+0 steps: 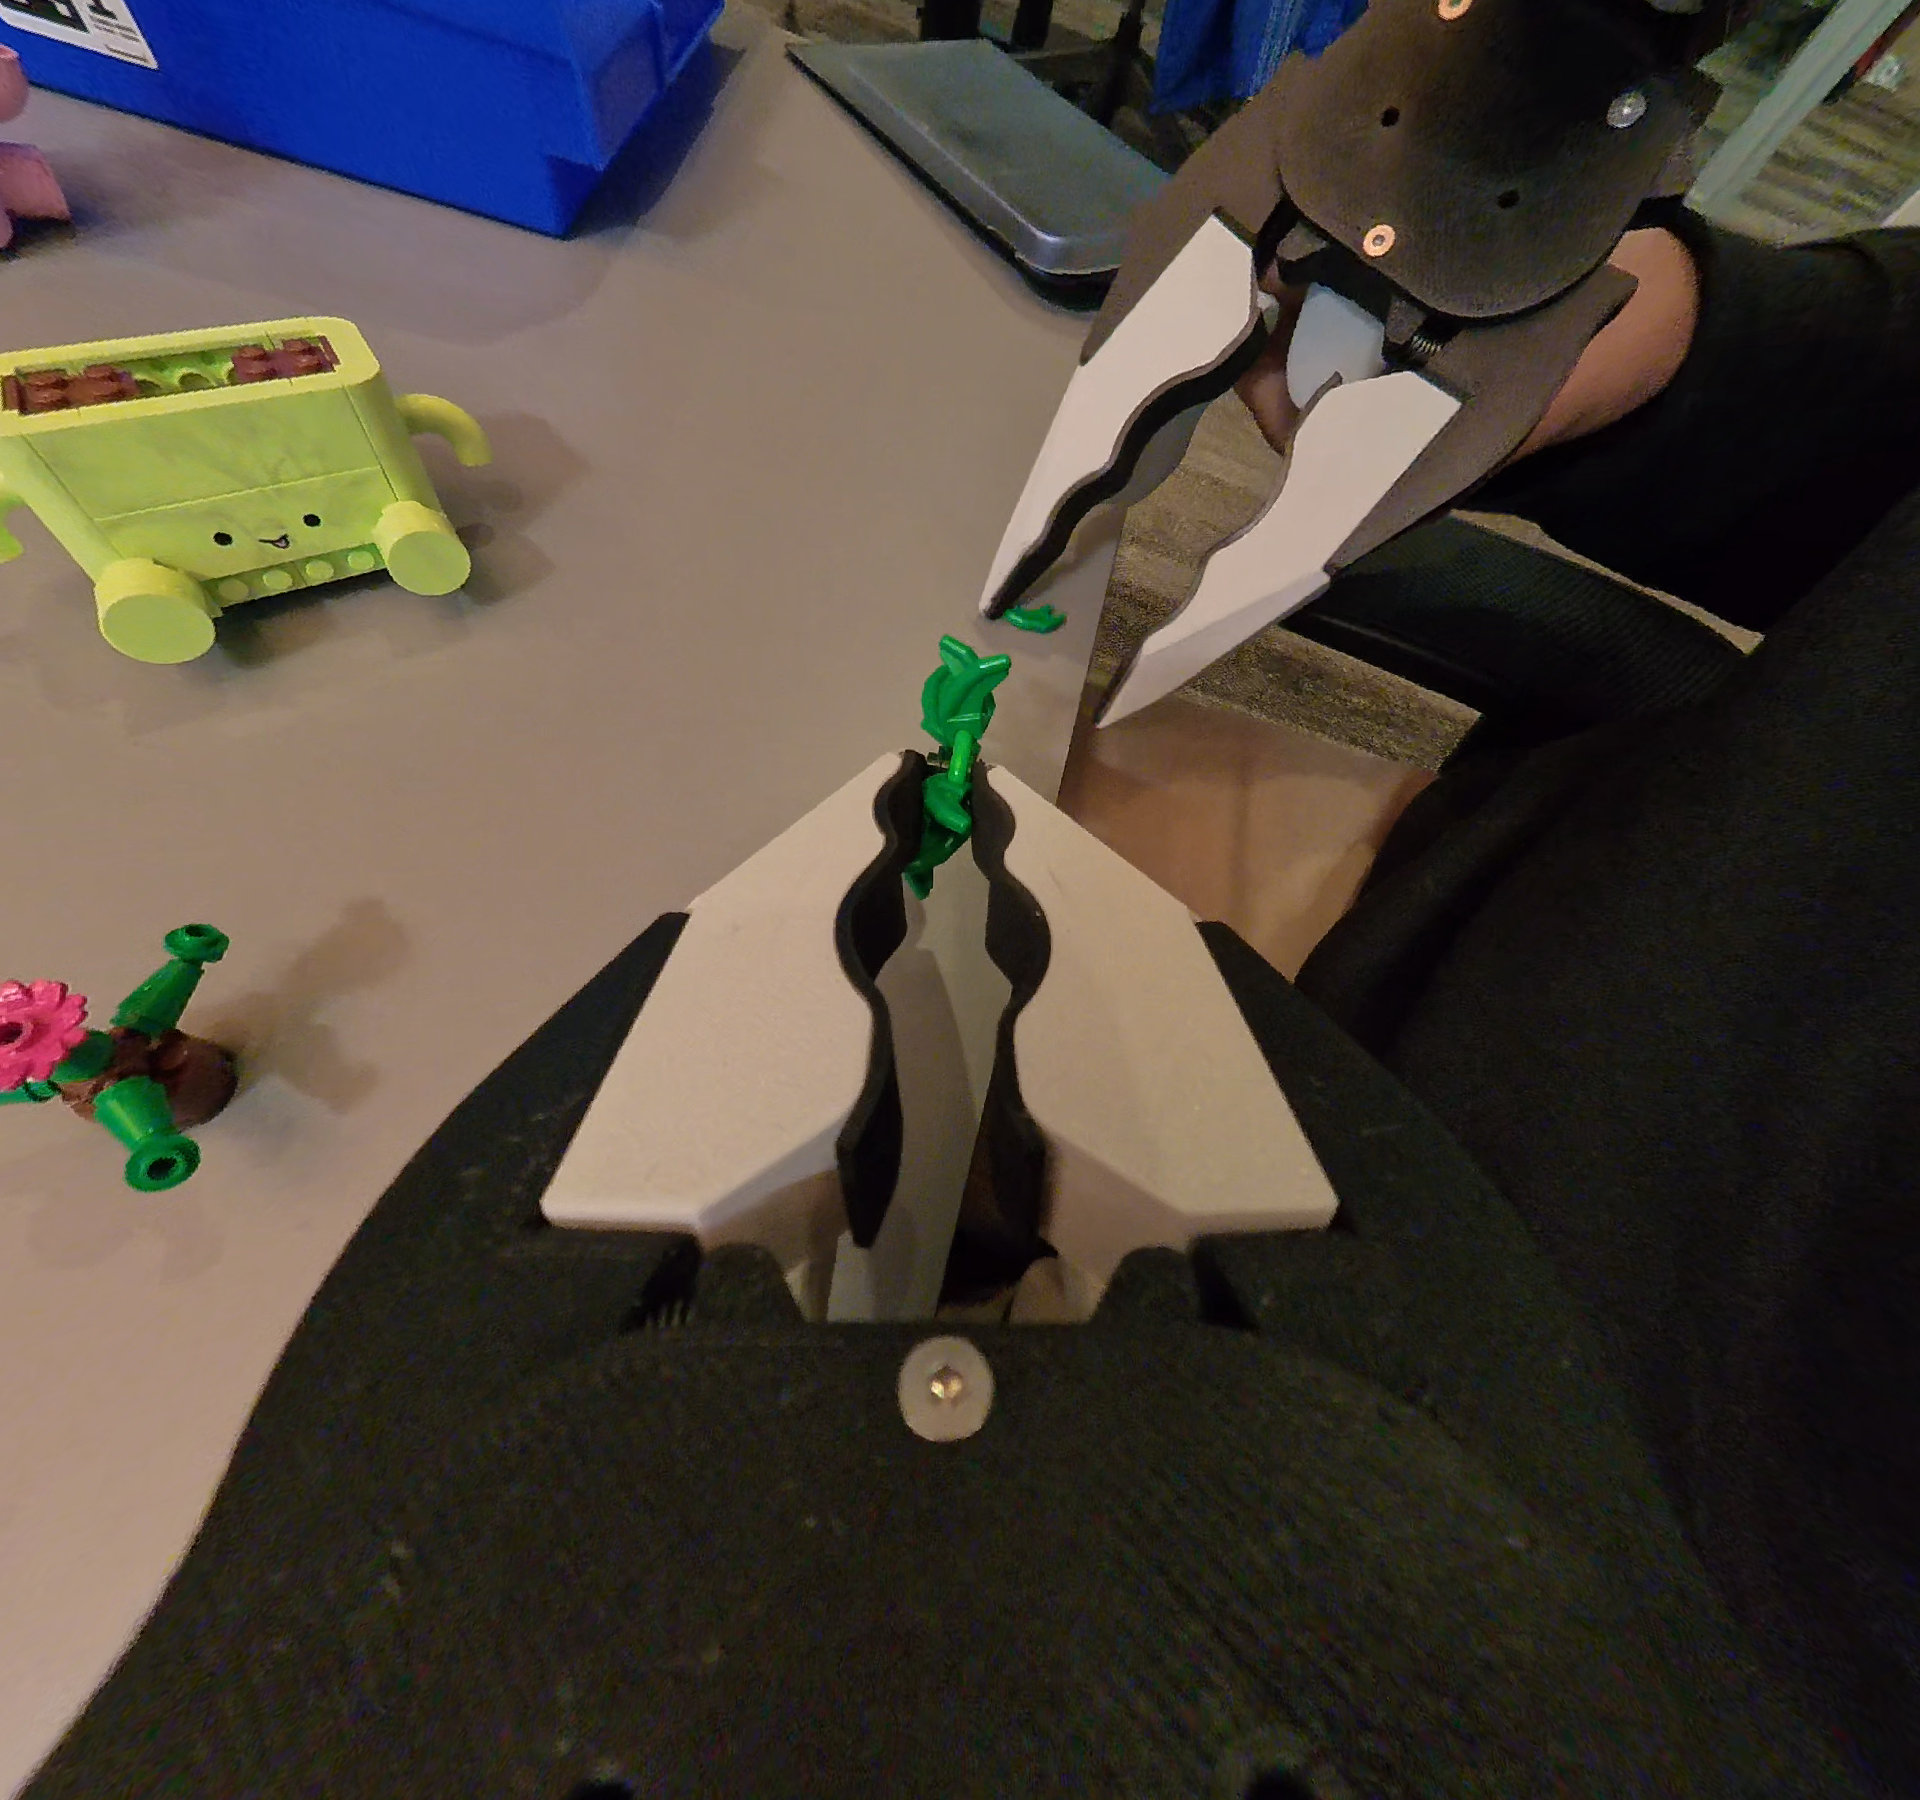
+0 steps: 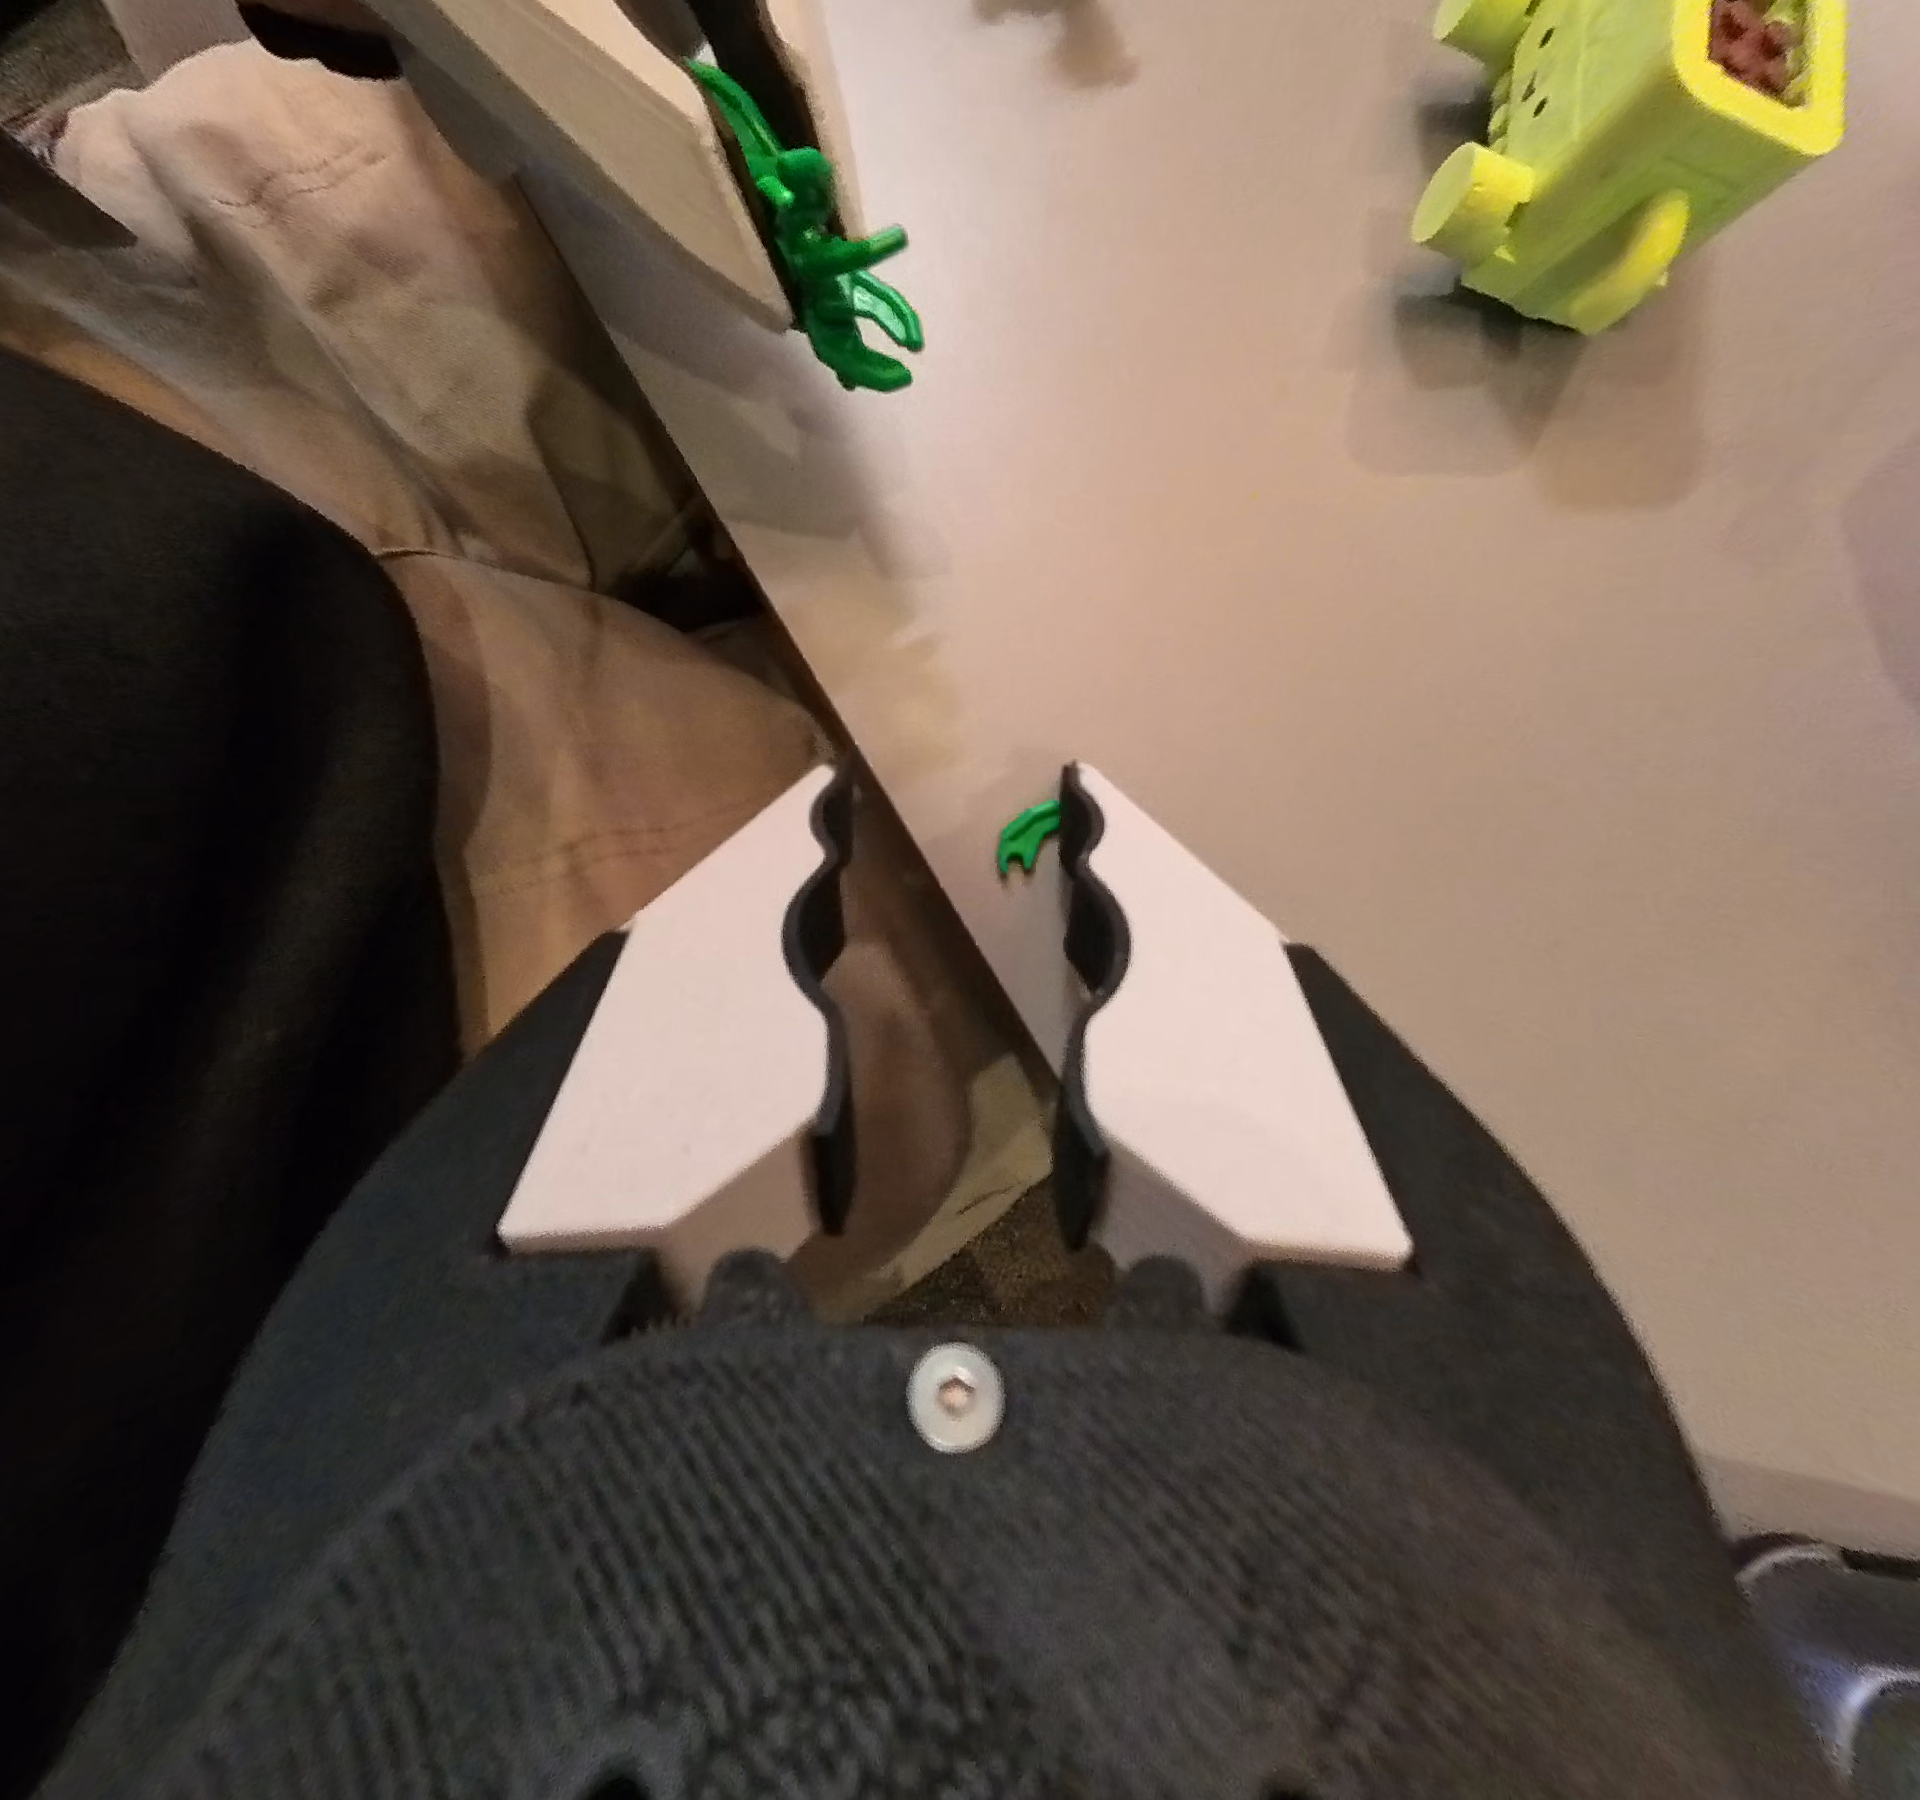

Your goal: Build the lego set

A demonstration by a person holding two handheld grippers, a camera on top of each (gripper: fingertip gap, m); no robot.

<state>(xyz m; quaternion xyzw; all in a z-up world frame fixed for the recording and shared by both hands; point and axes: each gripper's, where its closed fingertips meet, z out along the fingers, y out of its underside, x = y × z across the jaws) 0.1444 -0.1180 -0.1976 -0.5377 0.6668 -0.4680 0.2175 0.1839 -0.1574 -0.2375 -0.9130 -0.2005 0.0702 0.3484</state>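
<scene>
The left gripper is nearly closed, and its tips pinch a green stem with leaves. The top leaves stick out beyond the tips, over the table near its edge. In the right wrist view the same stem shows at the end of the left gripper, with its curved leaves spread out.

A little beyond the stem, a small green leaf lies flat on the table, very close to the edge. The right gripper comes down over it with the jaws wide apart and holds nothing. One tip is on the table side, just beside the leaf, and the other tip hangs past the table edge. In the right wrist view the right gripper is open in the same way, and the leaf lies against the inner face of the tip on the right of the picture. I cannot tell if they really touch.

To the left, near the table edge, stands a flower piece with a pink bloom, green cones and a brown base. Farther away is the lime planter with a small face and brown bricks in its top; it appears also in the right wrist view. Behind it is a blue bin, and to the right a closed grey laptop.
</scene>
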